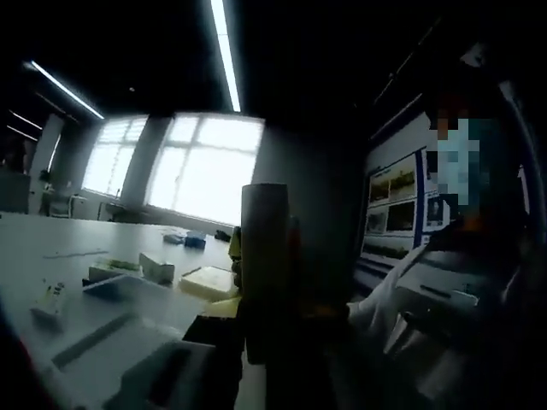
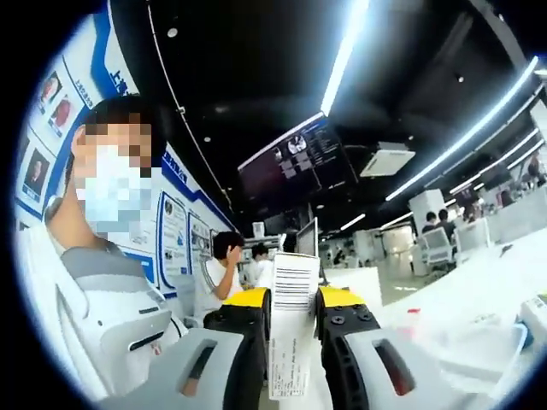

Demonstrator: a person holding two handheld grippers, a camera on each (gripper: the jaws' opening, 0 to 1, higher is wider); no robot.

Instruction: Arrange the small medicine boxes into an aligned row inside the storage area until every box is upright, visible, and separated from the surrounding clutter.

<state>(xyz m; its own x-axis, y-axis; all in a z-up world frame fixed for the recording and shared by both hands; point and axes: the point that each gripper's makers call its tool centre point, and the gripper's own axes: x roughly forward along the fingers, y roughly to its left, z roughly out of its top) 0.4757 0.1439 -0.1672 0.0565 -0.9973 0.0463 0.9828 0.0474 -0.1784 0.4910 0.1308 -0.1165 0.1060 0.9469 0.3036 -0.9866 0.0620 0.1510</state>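
Dim in the left gripper view. Across the grey table (image 1: pixel 51 248), left of the dark upright slab, loose clutter: a small blister-like packet (image 1: pixel 49 301) nearest the left edge, then a flat white box (image 1: pixel 115 286), a small medicine box (image 1: pixel 157 268) lying low, and a pale yellowish box (image 1: pixel 209 281) just beside the slab. Further back, two bluish items (image 1: pixel 186 240), too small to name. The slab itself (image 1: pixel 265 265), tall and in shadow, upright at the left gripper (image 1: pixel 256 329); likely a box held there, yet too dark to tell whether the jaws clamp it or stand apart.

In the right gripper view, lifted well off the table and aimed into the room: right gripper (image 2: pixel 293 333) clamped on a white medicine box with a printed label (image 2: pixel 292 316), yellow-topped jaws pressed against both long faces, box upright and rising above them. Right of that box, a pale table edge (image 2: pixel 479 299) with a clear container (image 2: pixel 466 350).

Risks, as judgement: narrow grip on a tall thin carton, so possible twisting or slipping on the way down; with both cameras pointed away from the storage area, easy misjudging of alignment; loose boxes left of the slab easily knocked by a blind approach; poor light hiding a half-lost hold on the left.
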